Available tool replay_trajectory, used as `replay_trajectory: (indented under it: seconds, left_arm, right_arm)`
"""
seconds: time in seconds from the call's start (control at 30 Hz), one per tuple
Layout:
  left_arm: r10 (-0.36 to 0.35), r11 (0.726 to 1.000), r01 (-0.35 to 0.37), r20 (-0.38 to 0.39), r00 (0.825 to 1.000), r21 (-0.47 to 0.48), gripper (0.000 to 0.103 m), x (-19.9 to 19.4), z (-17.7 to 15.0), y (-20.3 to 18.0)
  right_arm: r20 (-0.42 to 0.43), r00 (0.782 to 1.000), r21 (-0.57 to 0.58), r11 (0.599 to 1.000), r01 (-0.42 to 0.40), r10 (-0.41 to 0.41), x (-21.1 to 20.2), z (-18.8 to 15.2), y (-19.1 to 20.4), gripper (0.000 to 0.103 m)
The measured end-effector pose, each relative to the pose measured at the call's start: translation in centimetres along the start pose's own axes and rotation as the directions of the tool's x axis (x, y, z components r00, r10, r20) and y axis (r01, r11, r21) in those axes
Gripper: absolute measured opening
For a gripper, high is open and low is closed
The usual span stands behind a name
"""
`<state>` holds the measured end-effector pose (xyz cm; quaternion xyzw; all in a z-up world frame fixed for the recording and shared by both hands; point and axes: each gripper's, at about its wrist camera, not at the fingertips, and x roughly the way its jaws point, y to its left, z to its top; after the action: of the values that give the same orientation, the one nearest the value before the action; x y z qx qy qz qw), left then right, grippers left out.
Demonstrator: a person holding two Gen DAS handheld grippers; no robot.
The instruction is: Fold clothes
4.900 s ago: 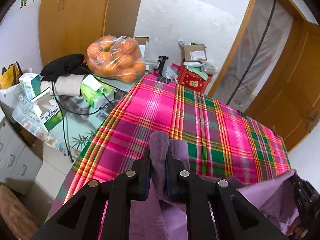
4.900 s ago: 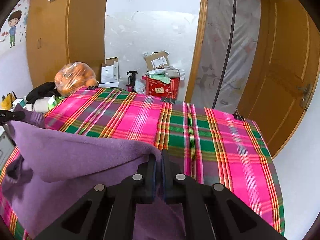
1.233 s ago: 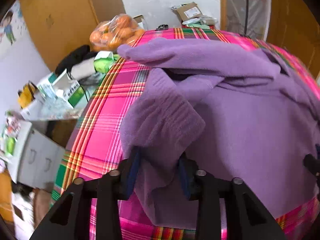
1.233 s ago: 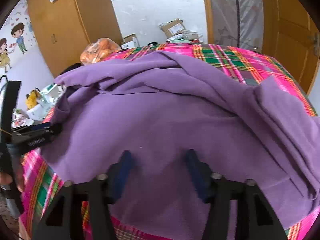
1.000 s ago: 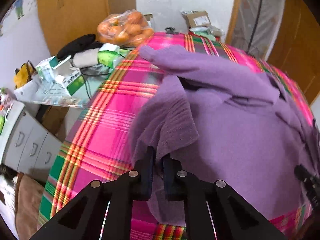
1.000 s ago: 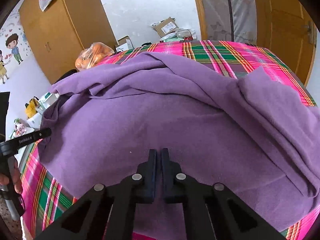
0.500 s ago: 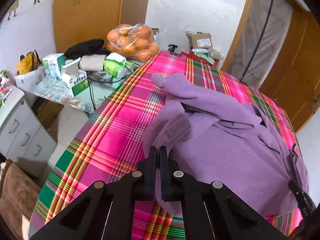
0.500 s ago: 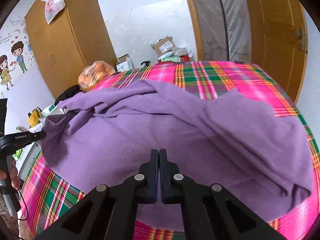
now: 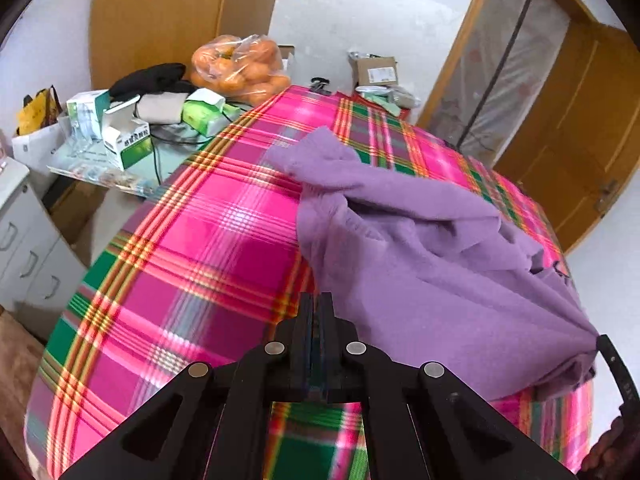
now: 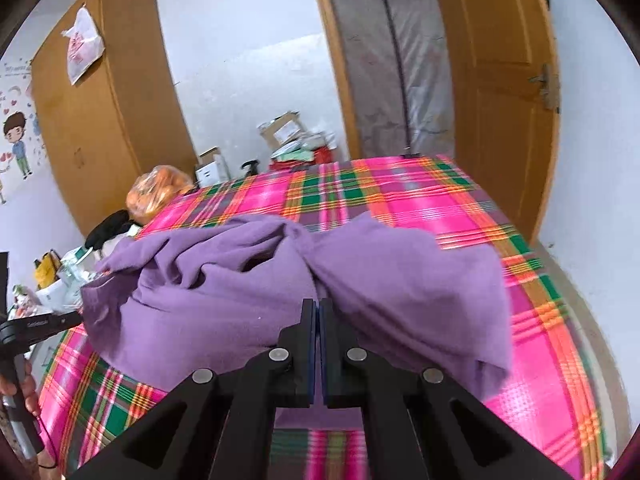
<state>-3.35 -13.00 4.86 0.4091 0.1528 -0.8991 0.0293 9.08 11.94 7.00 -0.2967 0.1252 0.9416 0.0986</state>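
- Left gripper (image 9: pixel 317 312): jaws pressed together, gripping nothing, over the plaid cloth (image 9: pixel 208 248).
- Right gripper (image 10: pixel 319 320): jaws likewise together (a hairline gap), empty.
- Purple garment (image 9: pixel 420 264) lies rumpled at one o'clock of the left tool, twelve of the right.
- Clear bag of oranges (image 9: pixel 240 68) sits at eleven o'clock.

A soft, matt purple fleece garment (image 9: pixel 420 256) lies on smooth, faintly shiny pink-and-green plaid cloth (image 9: pixel 208 248); beyond, a glossy varnished wooden door (image 10: pixel 504 80).

The purple sweater's (image 10: pixel 304 292) near hem hides behind the right gripper (image 10: pixel 319 308); plaid tablecloth (image 9: pixel 208 248) is motion-blurred up close.
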Motion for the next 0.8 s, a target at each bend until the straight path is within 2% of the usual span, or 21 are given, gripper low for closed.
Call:
replay_trajectory:
  seconds: [0.17,0.4,0.53,0.57,0.67,0.8]
  left_arm:
    - [-0.025,1.0,0.025,-0.01,1.0,0.003,0.002,-0.8,-1.1,-0.2]
    - [-0.077,0.997,0.075,-0.073,0.994,-0.036,0.002,-0.1,-1.9,0.5]
    - [-0.116,0.992,0.11,-0.101,0.988,-0.065,0.007,-0.3,-1.9,0.7]
    - [-0.117,0.992,0.111,-0.098,0.988,-0.06,0.007,-0.4,-1.9,0.7]
    - [-0.122,0.992,0.118,-0.095,0.988,-0.054,0.012,-0.8,-1.9,0.8]
    - [-0.131,0.99,0.125,-0.108,0.986,-0.061,0.016,-0.9,-2.0,1.3]
  right_arm:
    - [0.023,0.997,0.031,0.997,0.072,-0.073,-1.2,0.5,-2.2,0.001]
    - [-0.079,0.986,0.019,0.989,0.148,-0.146,-0.2,-0.8,-3.0,0.003]
    - [-0.034,0.991,0.01,0.992,0.126,-0.126,-1.6,-0.9,-2.3,0.005]
    - [-0.016,0.993,-0.001,0.993,0.117,-0.117,-2.0,-1.0,-1.7,0.006]
    - [0.012,1.0,-0.049,0.999,0.022,-0.022,-2.4,-1.4,0.7,0.014]
    - [-0.055,0.991,-0.156,0.979,-0.131,0.124,-0.8,-2.6,5.8,0.02]
